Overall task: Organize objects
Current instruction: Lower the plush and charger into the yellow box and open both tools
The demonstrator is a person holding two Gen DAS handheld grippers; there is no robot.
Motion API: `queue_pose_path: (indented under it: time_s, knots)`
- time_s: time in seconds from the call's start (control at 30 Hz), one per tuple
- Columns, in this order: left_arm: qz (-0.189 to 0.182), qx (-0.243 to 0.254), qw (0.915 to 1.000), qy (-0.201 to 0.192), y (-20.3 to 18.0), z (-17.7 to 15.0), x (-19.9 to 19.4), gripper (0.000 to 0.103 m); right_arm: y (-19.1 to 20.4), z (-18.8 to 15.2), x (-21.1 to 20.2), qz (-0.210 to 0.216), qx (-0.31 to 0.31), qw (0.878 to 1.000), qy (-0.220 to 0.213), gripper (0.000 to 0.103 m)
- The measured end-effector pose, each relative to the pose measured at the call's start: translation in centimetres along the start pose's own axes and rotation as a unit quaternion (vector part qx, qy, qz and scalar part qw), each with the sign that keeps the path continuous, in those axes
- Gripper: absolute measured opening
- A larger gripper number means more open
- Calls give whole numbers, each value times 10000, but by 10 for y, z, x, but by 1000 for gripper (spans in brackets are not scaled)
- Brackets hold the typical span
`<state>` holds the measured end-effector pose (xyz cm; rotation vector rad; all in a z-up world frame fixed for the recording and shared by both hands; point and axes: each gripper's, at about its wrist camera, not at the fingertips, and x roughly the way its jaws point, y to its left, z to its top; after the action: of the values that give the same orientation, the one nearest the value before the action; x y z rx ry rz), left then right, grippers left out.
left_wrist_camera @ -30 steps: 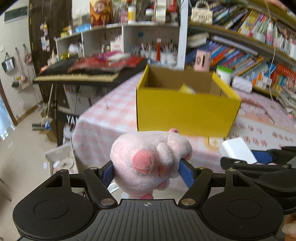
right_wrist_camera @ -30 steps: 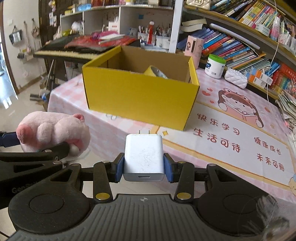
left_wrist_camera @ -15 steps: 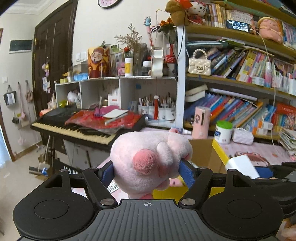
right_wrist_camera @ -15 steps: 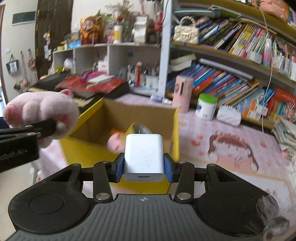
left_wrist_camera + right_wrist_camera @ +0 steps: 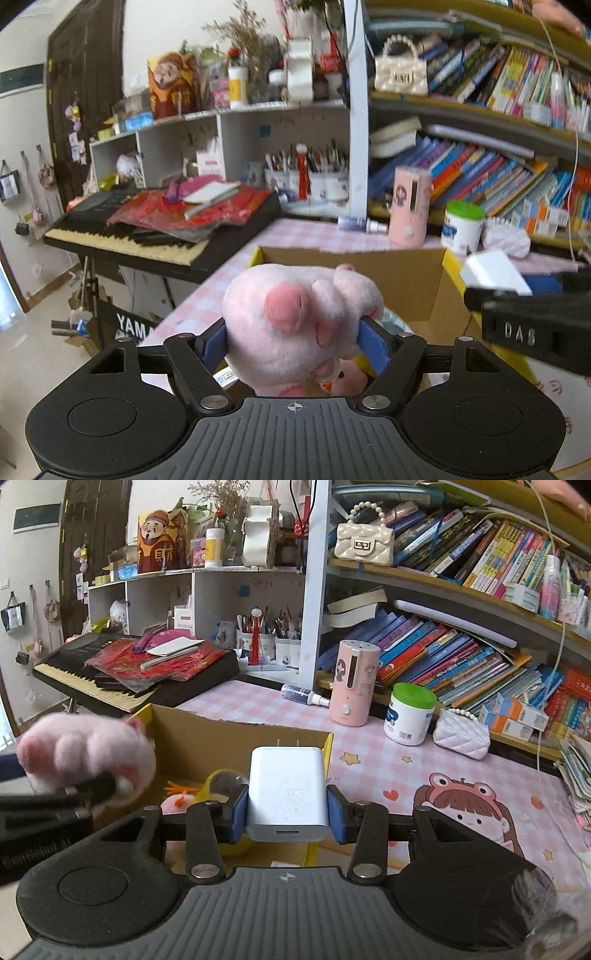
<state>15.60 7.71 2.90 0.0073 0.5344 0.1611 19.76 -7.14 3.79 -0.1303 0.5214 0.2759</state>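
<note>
"YAMA" in white on the keyboard stand [image 5: 135, 328], "DAB" embossed on the right tool [image 5: 532, 328], "財" on red figure box [image 5: 160, 542]

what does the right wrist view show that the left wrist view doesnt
Only the right wrist view shows the frog-hat cartoon girl on the table mat and the charger's prongs.

Only the left wrist view shows the plush pig's snout head-on.

Both show the plush pig clamped in the left tongs, the white charger clamped in the right tongs, and the yellow box below them.
</note>
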Motion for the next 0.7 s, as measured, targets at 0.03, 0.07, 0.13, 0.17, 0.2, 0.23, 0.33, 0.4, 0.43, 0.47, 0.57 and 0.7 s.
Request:
queue_pose_path:
  time_s: [0.03,0.07,0.13,0.17,0.2,0.23,0.33,0.4,0.43,0.47,0.57,0.7]
  knots:
    - [-13,7,10000,67,-1,0,5,74,-2,1,6,16,-2,10000,18,41]
    - [-22,23,9999,121,-3,0,9,74,-3,3,11,33,-6,10000,40,41]
    - [-31,117,9997,233,-8,-1,18,71,-5,4,20,61,-16,9999,82,41]
    - [-7,160,9996,240,-9,-2,21,70,-6,5,25,75,-24,9999,110,41]
    - [-27,220,9994,255,-11,-3,24,70,-7,5,29,92,-28,9999,136,41]
    - [-27,265,9993,279,-13,-3,27,70,-8,5,33,114,-38,9998,171,41]
    - [-22,294,9989,360,-16,-3,35,70,-9,5,44,169,-77,9995,265,41]
    - [-21,292,9987,424,-16,-4,40,70,-9,5,50,192,-130,9993,276,41]
    - [-30,298,9985,458,-17,-3,43,71,-8,5,52,205,-196,9992,264,41]
    - [-30,314,9983,495,-18,-4,47,71,-7,6,53,214,-238,9992,244,41]
    - [-44,390,9972,630,-21,-7,54,72,-6,7,59,274,-342,9988,223,41]
    - [-45,462,9960,759,-25,-11,57,79,-4,9,70,409,-461,9973,400,41]
